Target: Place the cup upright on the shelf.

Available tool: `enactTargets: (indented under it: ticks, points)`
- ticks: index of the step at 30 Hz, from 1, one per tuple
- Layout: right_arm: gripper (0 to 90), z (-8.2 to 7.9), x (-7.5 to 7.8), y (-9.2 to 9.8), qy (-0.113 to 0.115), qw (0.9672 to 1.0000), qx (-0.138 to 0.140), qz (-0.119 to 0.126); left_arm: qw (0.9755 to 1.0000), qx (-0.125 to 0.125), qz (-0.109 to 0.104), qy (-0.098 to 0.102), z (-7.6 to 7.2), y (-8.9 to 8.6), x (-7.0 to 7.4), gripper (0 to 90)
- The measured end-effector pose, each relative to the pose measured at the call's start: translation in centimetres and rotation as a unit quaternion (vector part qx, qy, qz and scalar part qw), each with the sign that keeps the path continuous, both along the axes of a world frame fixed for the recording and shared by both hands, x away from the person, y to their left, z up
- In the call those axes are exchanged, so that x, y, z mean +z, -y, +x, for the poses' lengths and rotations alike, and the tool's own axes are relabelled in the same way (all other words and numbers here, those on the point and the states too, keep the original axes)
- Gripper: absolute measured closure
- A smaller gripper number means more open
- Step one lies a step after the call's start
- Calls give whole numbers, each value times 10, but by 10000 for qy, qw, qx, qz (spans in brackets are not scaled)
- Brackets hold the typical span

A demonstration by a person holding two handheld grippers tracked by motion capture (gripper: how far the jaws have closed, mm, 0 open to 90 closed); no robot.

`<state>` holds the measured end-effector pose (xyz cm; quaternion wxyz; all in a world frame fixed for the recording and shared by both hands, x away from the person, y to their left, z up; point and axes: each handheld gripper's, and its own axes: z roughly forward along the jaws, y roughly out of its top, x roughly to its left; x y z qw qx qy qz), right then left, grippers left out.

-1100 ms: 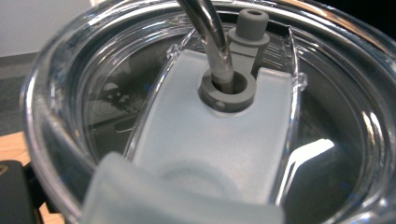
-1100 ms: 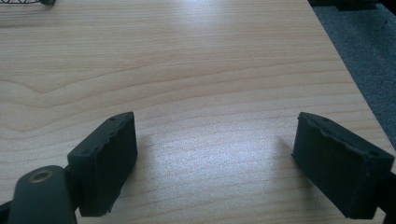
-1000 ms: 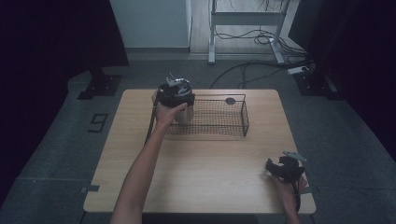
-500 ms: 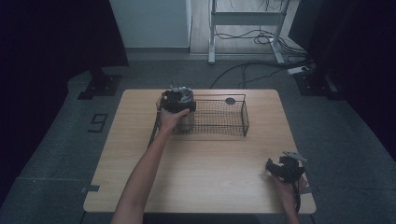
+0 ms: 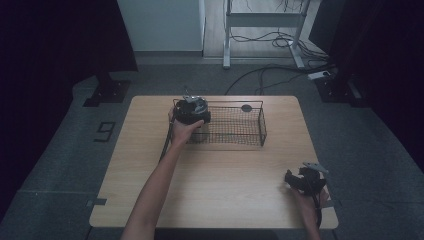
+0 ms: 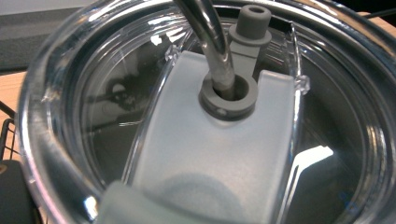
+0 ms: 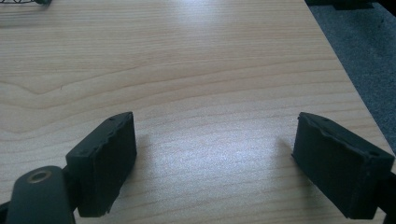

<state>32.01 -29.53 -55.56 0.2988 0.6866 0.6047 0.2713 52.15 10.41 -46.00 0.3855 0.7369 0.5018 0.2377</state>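
Left tongs (image 5: 191, 111) held at the near-left corner of a black wire basket (image 5: 235, 142), at the far side of a pale wooden tabletop (image 5: 225, 190); jaws hidden behind the hand and body of the tool in the high view, so grip cannot be told. Seen along the left tongs: a clear plastic tumbler lid (image 6: 201, 140) very close up, with a frosted sliding tab (image 6: 205, 158) across its middle, a grey rubber ring (image 6: 229, 95) set in the tab, and a bent metal straw (image 6: 210, 37) passing down through that ring. Grey stopper plug (image 6: 252, 21) standing upright just behind the straw. Cup itself at the left end of the basket, whether inside it or just outside hard to tell. Small dark round object (image 5: 246, 107) at the far edge of the basket, well apart from the left tongs.

Right tongs (image 7: 215, 158) released, two black pads spread wide with bare wood grain between them, nothing gripped. Resting low over the near-right corner of the tabletop, held by the right hand (image 5: 310, 200), far from the basket. Grey carpet floor (image 5: 70, 165) around the tabletop, with a dark "9" mark (image 5: 105, 132) to the left and cables (image 5: 270, 40) trailing beyond the far edge.
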Motion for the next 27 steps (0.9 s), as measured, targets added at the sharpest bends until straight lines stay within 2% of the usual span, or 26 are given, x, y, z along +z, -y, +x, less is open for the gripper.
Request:
enactTargets:
  ticks: [3, 8, 13, 15, 19, 22, 27]
  points:
    - [133, 0, 0, 0, -7, 10000, -1, -5, 10000, -2, 6, 81, -3, 0, -2, 35]
    - [133, 0, 0, 0, -6, 10000, 1, -4, 9999, 56, -9, 102, -6, -1, -4, 28]
    - [133, 0, 0, 0, -6, 10000, 3, -4, 10000, 60, -26, -8, -6, -2, -6, 12]
    - [134, 0, 0, 0, -6, 10000, 3, -3, 9999, 88, -130, 9, -6, -2, -3, 8]
    - [134, 0, 0, 0, 1, 10000, 3, 0, 9998, 119, -176, 55, -10, -3, 8, 0]
    - [134, 0, 0, 0, -1, 10000, 3, -4, 9996, 95, -250, 136, -16, -6, 17, 0]
    - [133, 0, 0, 0, -7, 10000, 3, -8, 9991, 86, -393, 159, -28, -12, 33, 0]
